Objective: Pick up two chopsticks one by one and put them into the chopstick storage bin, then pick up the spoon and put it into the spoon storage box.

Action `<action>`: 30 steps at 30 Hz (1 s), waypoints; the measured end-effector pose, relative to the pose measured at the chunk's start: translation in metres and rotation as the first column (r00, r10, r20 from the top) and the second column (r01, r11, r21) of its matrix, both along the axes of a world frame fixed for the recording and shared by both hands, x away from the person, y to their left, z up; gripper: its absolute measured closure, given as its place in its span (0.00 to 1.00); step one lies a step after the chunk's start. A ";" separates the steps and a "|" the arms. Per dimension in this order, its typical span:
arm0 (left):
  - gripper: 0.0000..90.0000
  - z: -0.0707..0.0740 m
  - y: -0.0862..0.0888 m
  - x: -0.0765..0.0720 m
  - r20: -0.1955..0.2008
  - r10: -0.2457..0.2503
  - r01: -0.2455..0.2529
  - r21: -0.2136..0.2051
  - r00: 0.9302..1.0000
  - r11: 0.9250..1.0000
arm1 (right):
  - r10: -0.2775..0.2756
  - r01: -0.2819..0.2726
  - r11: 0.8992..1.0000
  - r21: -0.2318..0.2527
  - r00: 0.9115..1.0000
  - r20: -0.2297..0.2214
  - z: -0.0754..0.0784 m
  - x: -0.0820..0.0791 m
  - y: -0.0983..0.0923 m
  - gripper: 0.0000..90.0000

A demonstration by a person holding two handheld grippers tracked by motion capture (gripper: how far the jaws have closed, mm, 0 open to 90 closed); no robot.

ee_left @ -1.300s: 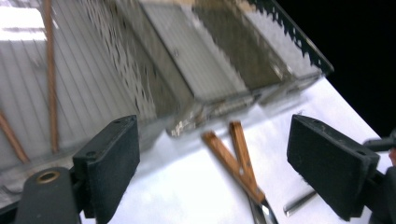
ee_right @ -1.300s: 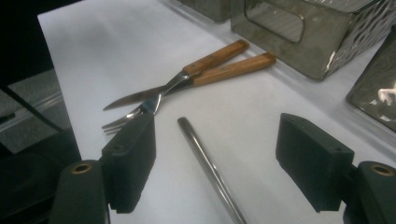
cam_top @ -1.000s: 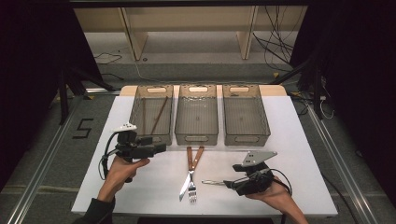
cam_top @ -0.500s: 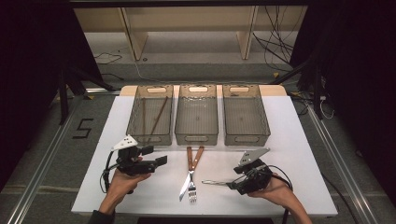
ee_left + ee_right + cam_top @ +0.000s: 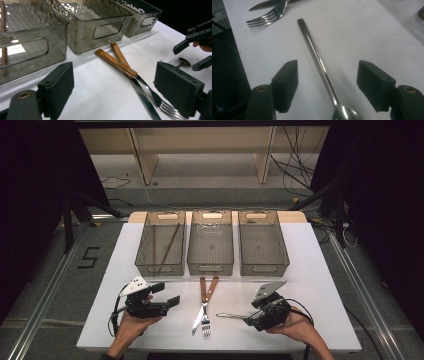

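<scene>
Sorting cutlery into bins, by the look of it. Right claw [image 5: 327,86] stands wide open and straddles the slim polished steel spoon [image 5: 317,60], which lies flat on the white worktop [image 5: 320,270]; handle runs away between the jaws, bowl sits at the bottom edge of the right gripper view. Pads not touching metal, nothing held. Its jaws have just been opening a little, spoon between them.

Left claw [image 5: 122,87] is also wide open and empty, aimed at the wood-handled knife [image 5: 140,87] and wood-handled fork [image 5: 160,102], which cross each other mid-worktop, just in front of the middle one of three smoky clear plastic bins [image 5: 210,242]. Left bin [image 5: 160,245] already holds two thin brown sticks [image 5: 170,242]; the right bin [image 5: 262,242] looks nearly bare.

Likely step: pinch the spoon. To do it well:
- Lower until the pads flank the handle's narrow neck, square to it, tips almost on the worktop.
- Centre the handle first; it sits a bit left of midway, so one pad would push it sideways.
- Close slowly. Smooth round steel slips and may roll.
- Lift level, bowl-heavy end may droop.
- Keep the left claw off the crossed pair until the spoon is clear; nudging one would shift the other.
</scene>
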State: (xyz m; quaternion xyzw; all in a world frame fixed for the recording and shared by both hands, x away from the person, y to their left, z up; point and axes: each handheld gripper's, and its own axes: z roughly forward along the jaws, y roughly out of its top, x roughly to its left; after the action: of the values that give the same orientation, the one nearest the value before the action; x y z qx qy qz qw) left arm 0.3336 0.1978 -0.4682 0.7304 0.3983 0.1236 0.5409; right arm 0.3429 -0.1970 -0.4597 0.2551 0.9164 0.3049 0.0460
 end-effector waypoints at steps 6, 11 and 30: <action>0.18 -0.004 0.000 -0.004 0.007 0.009 -0.009 0.013 1.000 1.000 | 0.011 -0.011 1.000 -0.027 1.000 -0.007 -0.002 -0.001 0.002 0.36; 0.18 -0.004 -0.002 -0.007 0.008 0.005 -0.005 0.016 1.000 1.000 | 0.014 -0.014 0.999 -0.043 1.000 -0.008 -0.004 -0.001 0.002 0.38; 0.18 -0.008 -0.011 -0.018 0.025 -0.026 0.025 0.021 0.999 0.999 | 0.063 -0.067 0.993 -0.100 0.997 -0.045 -0.007 0.005 0.004 0.57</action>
State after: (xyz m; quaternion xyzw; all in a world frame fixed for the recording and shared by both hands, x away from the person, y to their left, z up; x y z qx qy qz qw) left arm 0.3159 0.1869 -0.4762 0.7393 0.3807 0.1301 0.5399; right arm 0.3482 -0.1927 -0.4669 0.2289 0.9393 0.2539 0.0298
